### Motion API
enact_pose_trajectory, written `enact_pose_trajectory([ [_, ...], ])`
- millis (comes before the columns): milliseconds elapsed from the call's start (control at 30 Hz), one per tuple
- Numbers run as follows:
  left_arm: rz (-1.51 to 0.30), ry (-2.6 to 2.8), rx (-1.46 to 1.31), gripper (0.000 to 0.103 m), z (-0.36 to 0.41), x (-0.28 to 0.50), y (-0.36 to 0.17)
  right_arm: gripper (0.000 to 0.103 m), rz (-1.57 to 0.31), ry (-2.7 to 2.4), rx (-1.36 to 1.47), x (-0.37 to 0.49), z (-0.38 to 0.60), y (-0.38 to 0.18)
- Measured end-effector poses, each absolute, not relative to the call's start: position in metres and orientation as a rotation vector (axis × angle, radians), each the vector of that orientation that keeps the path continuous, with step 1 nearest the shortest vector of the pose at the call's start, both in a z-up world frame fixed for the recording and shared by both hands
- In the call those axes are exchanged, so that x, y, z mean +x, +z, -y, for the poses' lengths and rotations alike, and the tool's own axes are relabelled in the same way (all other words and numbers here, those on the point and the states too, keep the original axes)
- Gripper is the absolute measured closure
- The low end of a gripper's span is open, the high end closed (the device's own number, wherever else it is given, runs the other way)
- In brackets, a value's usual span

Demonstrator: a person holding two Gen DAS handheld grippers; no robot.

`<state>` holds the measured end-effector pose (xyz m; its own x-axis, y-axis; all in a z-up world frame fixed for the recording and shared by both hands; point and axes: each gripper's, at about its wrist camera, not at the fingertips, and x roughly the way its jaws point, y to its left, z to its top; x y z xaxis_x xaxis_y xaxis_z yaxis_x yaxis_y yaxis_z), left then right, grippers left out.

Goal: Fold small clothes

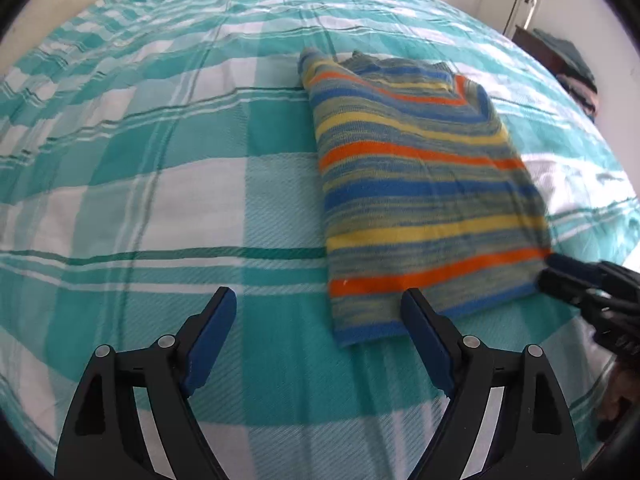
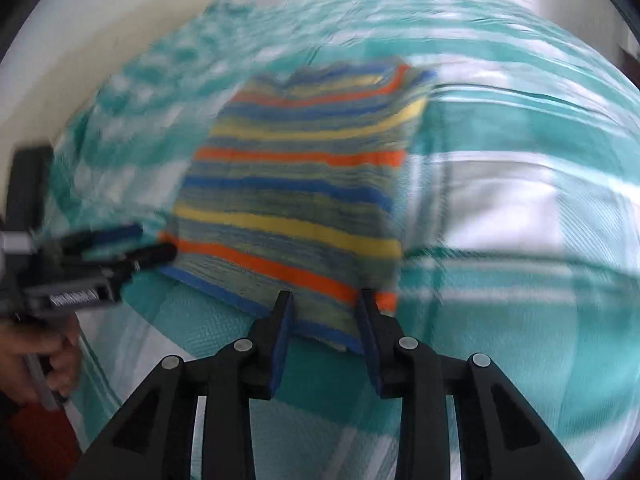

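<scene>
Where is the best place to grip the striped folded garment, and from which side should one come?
Probably the near blue hem of the striped folded garment: its layers end together there, flat on the checked bedspread. Come low from the near side, one finger sliding under that edge.

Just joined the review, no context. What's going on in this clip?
A person is folding a small striped sweater on a bed with a teal-and-white checked sheet, using a hand-held gripper in each hand. The sweater already lies folded into a compact rectangle. The left hand-held gripper is wide open and empty, just short of the sweater's near edge. The right hand-held gripper is partly open at the near hem, apparently not pinching it; that view is motion-blurred.
</scene>
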<state>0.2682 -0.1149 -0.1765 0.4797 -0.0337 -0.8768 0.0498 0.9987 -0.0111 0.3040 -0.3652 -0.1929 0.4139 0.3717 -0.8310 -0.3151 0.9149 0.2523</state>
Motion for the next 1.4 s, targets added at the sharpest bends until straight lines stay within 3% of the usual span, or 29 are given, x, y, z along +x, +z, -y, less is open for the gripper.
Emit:
enact_pose_trajectory([
  [67,-1.067,-0.035,0.035,0.015,0.113,0.265,-0.174,0.063,-1.057,0.405,0.1,0.295,0.37,-0.187],
  [100,-1.068,-0.03,0.037,0.015,0.112,0.265,-0.173,0.053,-1.046,0.381,0.11,0.288,0.373,-0.184],
  [133,-1.068,-0.027,0.036,0.015,0.111,0.264,-0.172,0.05,-1.037,0.36,0.12,0.28,0.375,-0.181],
  [533,-1.079,-0.12,-0.202,0.013,0.073,0.255,-0.176,0.038,-0.97,0.321,0.315,0.235,0.417,-0.165],
  [733,-1.069,-0.235,-0.317,0.013,0.069,0.287,-0.177,0.038,-0.946,0.398,0.394,0.279,0.427,-0.15],
  [833,-1.087,-0.292,-0.312,0.014,0.082,0.303,-0.184,0.031,-0.921,0.472,0.429,0.326,0.432,-0.142],
  [1100,-1.073,-0.415,-0.329,0.017,0.103,0.311,-0.196,0.032,-1.1,0.6,0.619,0.469,0.435,-0.211],
  [1167,-1.072,-0.458,-0.352,0.021,0.103,0.312,-0.199,0.039,-1.109,0.66,0.653,0.492,0.424,-0.224],
  [1333,-1.083,-0.487,-0.357,0.03,0.105,0.32,-0.205,0.043,-1.146,0.759,0.719,0.528,0.397,-0.239],
  [1400,-1.089,-0.487,-0.366,0.034,0.106,0.322,-0.206,0.052,-1.169,0.775,0.711,0.536,0.388,-0.242],
])
